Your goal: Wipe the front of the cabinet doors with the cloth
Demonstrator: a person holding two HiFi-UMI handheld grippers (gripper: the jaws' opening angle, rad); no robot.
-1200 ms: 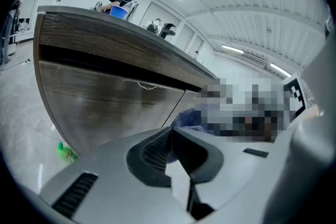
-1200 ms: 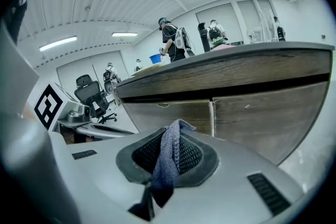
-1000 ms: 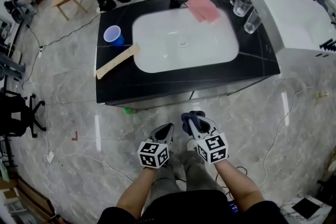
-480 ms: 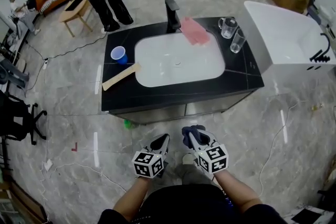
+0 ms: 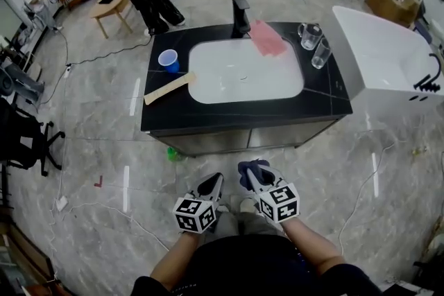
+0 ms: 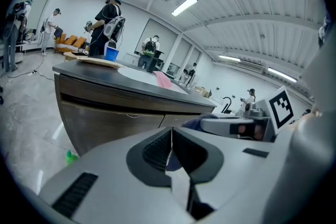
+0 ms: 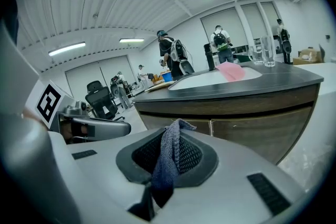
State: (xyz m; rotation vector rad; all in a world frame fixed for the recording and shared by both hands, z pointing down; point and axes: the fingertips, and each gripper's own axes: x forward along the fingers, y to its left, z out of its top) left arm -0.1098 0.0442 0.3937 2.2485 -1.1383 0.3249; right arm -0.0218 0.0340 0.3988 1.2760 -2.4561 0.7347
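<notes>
You're standing in front of the cabinet with both tools low and short of it. Your right gripper (image 7: 170,152) is pinching the grey-blue cloth (image 7: 169,157), a fold poking up above the pads and the rest hanging below them. Your left gripper (image 6: 170,147) is pressed together on nothing and sits just beside the right one. The cabinet doors (image 5: 243,140) are the brown panels under the dark countertop (image 5: 243,114), facing you and not yet touched, so the wipe looks about to begin. Bring the right gripper forward until the loose cloth lies flat on the wood, not the bare jaw tips. Start at one door's top corner and sweep across in overlapping passes, working down, then cross the seam between the doors. Keep the pinch firm, because that thin fold could slip out under pressure. On top of the cabinet sit a pink cloth (image 5: 267,38), a blue cup (image 5: 168,60), a wooden strip (image 5: 169,88), two glasses (image 5: 316,45) and a black tap (image 5: 240,14), all clear of your path. Watch the small green thing (image 5: 172,154) on the floor at the cabinet's left foot, and the white tub (image 5: 385,45) close on the cabinet's right side.
</notes>
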